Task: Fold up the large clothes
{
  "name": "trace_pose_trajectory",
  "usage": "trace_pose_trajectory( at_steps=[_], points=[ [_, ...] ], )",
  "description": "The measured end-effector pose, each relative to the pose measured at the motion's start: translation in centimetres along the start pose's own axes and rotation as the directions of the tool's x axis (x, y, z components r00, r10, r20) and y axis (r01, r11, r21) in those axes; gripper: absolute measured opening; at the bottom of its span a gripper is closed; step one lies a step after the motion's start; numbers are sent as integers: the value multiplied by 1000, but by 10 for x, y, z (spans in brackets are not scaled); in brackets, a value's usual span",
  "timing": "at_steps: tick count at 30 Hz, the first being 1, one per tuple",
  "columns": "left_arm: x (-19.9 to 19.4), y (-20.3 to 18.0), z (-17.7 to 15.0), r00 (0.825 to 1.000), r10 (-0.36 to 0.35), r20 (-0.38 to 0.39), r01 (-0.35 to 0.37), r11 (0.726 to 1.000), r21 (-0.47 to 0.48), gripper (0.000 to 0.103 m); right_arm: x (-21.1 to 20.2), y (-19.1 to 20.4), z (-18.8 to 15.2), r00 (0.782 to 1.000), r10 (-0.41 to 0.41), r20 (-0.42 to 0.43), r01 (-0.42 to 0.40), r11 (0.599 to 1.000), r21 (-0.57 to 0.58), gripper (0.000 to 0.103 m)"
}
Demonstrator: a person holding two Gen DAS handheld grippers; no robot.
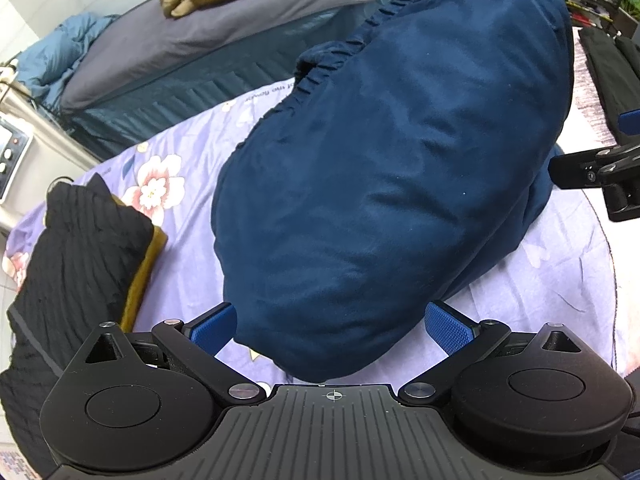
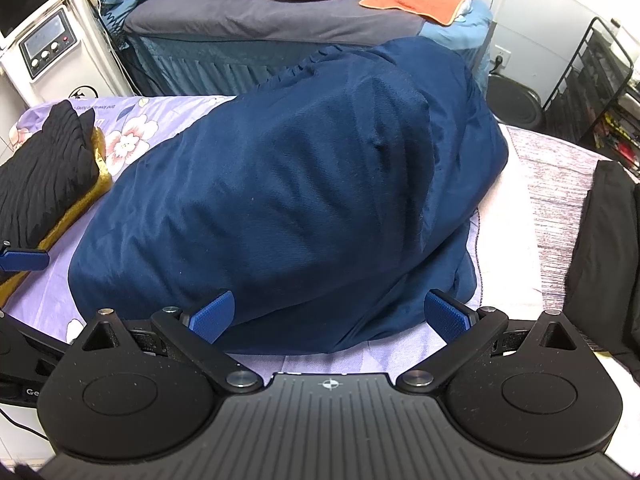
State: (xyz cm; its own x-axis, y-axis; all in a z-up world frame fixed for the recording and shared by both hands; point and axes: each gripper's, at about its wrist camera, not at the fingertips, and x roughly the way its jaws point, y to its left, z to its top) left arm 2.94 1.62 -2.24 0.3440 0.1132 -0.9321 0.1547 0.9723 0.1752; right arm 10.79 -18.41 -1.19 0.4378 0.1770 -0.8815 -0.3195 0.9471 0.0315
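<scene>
A large navy-blue garment [image 1: 384, 176] with an elastic gathered edge lies folded in a thick bundle on the lilac floral sheet [image 1: 192, 216]. In the right wrist view the same navy garment [image 2: 288, 208] fills the middle. My left gripper [image 1: 332, 324] is open, its blue pads on either side of the bundle's near end, holding nothing. My right gripper [image 2: 332, 316] is open too, with its pads straddling the bundle's near edge. The right gripper's black body [image 1: 596, 172] shows at the right edge of the left wrist view.
A folded black garment on a mustard one [image 1: 80, 256] lies at the left of the sheet. Black folded clothes [image 2: 604, 248] sit at the right on a pale striped cloth. Behind stand a grey-covered bed [image 2: 272, 16], a white machine [image 2: 44, 44] and a black wire rack [image 2: 596, 76].
</scene>
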Motion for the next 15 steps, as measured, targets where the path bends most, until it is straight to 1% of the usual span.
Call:
trace_pose_trajectory(
  at_steps=[2, 3, 5, 7, 8, 9, 10, 12, 13, 15],
  points=[
    [-3, 4, 0, 1000, 1, 11, -1, 1000, -16, 103, -2, -1, 0, 1000, -2, 6, 2, 1000, 4, 101],
    [-4, 7, 0, 1000, 2, 18, -2, 1000, -25, 103, -6, -3, 0, 999, 4, 41, -5, 1000, 19, 101],
    [-9, 20, 0, 999, 5, 40, -3, 998, -65, 103, -18, -10, 1, 993, 41, 113, -47, 997, 53, 101],
    [-12, 38, -1, 998, 22, 57, -15, 992, -125, 103, -31, -19, 7, 977, 80, 198, -99, 991, 86, 101],
    [-13, 48, -1, 998, 35, 60, -25, 988, -155, 103, -37, -24, 13, 967, 88, 241, -113, 989, 92, 102],
    [-12, 58, -2, 997, 51, 58, -39, 982, -184, 103, -39, -27, 20, 961, 82, 266, -109, 990, 88, 103],
    [-11, 69, -3, 996, 73, 51, -61, 974, -219, 103, -39, -30, 30, 957, 66, 281, -91, 993, 76, 103],
    [-9, 88, -10, 993, 114, 33, -100, 956, -276, 103, -31, -36, 52, 958, 45, 283, -62, 997, 54, 103],
    [-9, 96, -15, 991, 129, 25, -116, 947, -299, 103, -20, -39, 64, 962, 50, 268, -65, 997, 48, 103],
    [-8, 109, -25, 988, 153, 4, -143, 932, -334, 103, 6, -44, 80, 967, 89, 241, -106, 993, 59, 102]
  ],
)
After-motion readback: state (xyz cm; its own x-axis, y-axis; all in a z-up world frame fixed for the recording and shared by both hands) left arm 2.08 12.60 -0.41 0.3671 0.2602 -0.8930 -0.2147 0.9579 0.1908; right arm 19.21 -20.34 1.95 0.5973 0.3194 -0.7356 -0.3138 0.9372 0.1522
